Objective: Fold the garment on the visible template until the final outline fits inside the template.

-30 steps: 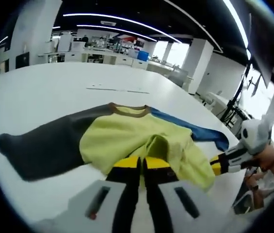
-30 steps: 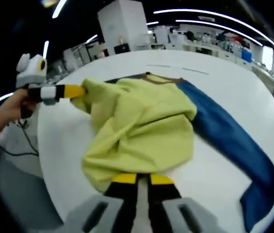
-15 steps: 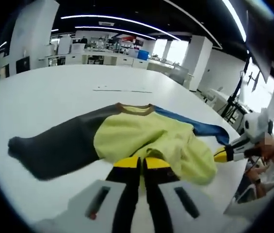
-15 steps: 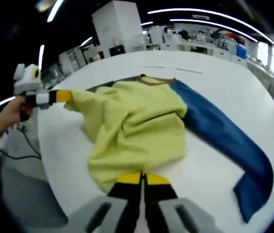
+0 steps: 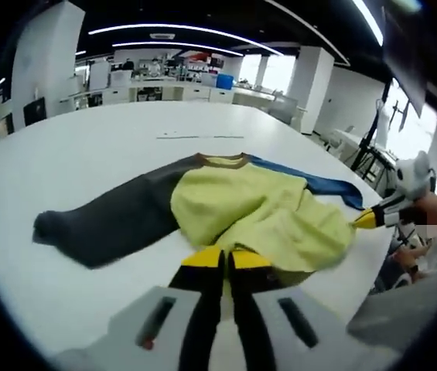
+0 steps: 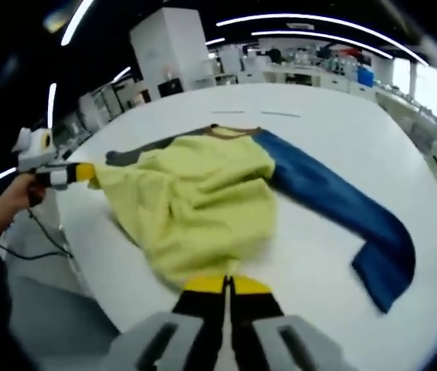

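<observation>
Garment (image 5: 241,216) is lying mid-frame on the white bench (image 5: 87,154), both the left gripper (image 5: 224,261) and right gripper (image 6: 226,284) clenching their fingers on its yellow hem at bottom centre.

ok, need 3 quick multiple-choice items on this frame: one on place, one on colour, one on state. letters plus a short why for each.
1. Where does the garment lie?
A. on the white table
B. on the floor
C. over a chair

2. What colours are the two sleeves?
A. both yellow
B. one dark grey, one blue
C. red and green

3. How do the left gripper and right gripper stand?
A. both wide open, clear of the cloth
B. one lying on the table
C. both shut on the yellow hem

Key: 1 A, the shirt is spread on the white tabletop. 2 B, the grey sleeve shows in the left gripper view, the blue one in both views. 3 C, each pair of yellow-tipped jaws is closed at the cloth's near edge.
</observation>
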`<action>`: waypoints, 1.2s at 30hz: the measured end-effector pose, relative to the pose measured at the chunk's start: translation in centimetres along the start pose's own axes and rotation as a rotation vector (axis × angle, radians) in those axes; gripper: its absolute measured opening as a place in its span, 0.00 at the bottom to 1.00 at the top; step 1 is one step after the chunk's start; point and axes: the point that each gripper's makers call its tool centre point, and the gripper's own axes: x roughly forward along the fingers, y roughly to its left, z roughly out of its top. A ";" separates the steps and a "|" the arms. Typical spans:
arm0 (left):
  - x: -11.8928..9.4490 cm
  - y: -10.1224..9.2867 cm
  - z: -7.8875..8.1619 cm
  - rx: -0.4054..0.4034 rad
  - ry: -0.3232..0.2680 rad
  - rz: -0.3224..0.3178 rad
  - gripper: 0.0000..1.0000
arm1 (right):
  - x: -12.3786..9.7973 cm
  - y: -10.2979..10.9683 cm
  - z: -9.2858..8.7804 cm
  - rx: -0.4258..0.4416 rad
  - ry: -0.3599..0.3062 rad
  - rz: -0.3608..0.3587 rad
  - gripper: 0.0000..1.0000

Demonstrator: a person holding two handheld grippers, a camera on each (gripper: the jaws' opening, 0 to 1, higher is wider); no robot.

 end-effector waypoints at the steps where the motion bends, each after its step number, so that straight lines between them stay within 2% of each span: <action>1: -0.2 0.0 -0.1 0.003 0.002 0.000 0.00 | -0.2 0.2 -0.2 0.003 0.001 -0.001 0.00; 5: -1.4 0.9 -1.4 0.072 0.051 0.040 0.00 | -0.9 0.6 -1.1 0.018 0.014 -0.004 0.00; 11: -2.7 0.2 -2.5 0.065 0.059 0.011 0.00 | -2.1 0.8 -2.1 0.051 0.016 -0.021 0.00; 17: -3.8 0.5 -4.5 0.090 0.117 0.000 0.00 | -2.6 1.2 -3.0 0.072 0.014 -0.029 0.00; 26: -4.9 0.3 -7.3 0.090 0.183 0.011 0.00 | -3.2 2.0 -4.8 0.093 0.046 -0.026 0.00; 36: -5.8 -0.2 -9.3 0.110 0.252 -0.003 0.00 | -3.6 2.6 -6.6 0.087 0.081 -0.043 0.00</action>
